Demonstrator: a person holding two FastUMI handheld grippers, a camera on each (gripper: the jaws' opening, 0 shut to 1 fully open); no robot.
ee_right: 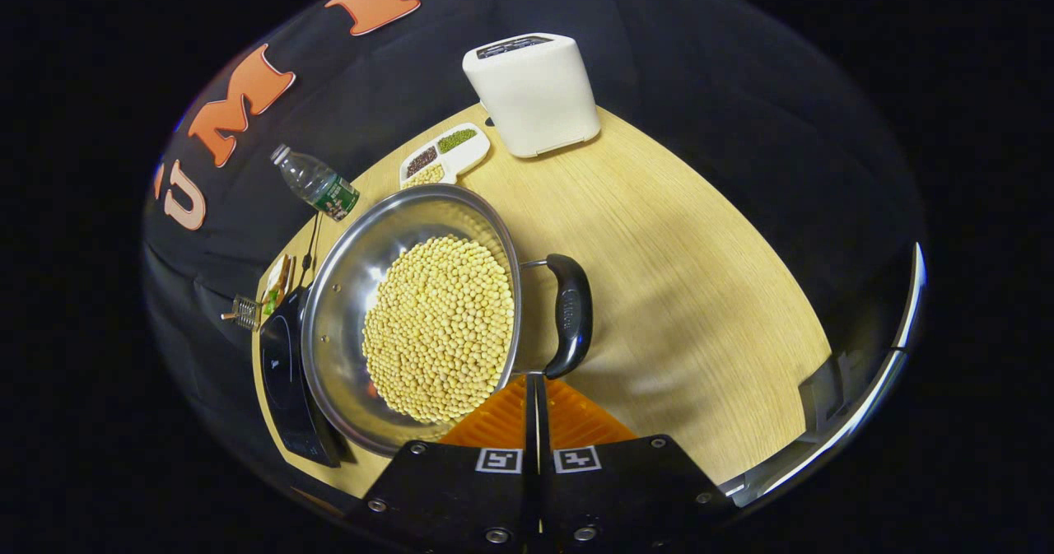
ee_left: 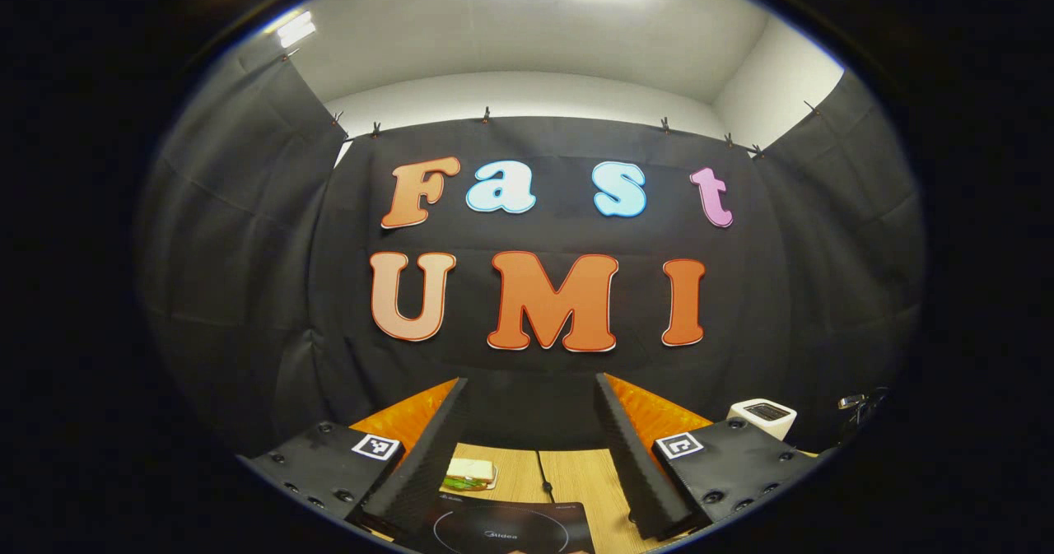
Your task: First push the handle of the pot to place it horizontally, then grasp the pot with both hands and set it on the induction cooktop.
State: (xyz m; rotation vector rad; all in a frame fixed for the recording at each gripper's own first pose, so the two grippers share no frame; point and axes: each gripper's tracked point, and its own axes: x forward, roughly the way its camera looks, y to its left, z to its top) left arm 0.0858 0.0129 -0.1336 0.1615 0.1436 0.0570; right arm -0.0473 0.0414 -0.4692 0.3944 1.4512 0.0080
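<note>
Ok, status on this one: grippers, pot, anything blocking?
Left gripper open, raised over black induction cooktop. Right gripper shut at black pot handle. Steel pot of yellow beans beside cooktop. Nothing between.

Steel pot (ee_right: pixel 354 307), yellow beans (ee_right: pixel 440 328), black handle (ee_right: pixel 570 315), white toaster (ee_right: pixel 533 93).

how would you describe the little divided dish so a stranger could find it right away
Start at the big steel pot heaped with yellow beans on the wooden table. Look past its far rim toward the white boxy appliance; between them lies a small white divided dish. It alone holds three separate piles: green, dark and pale yellow.
</note>
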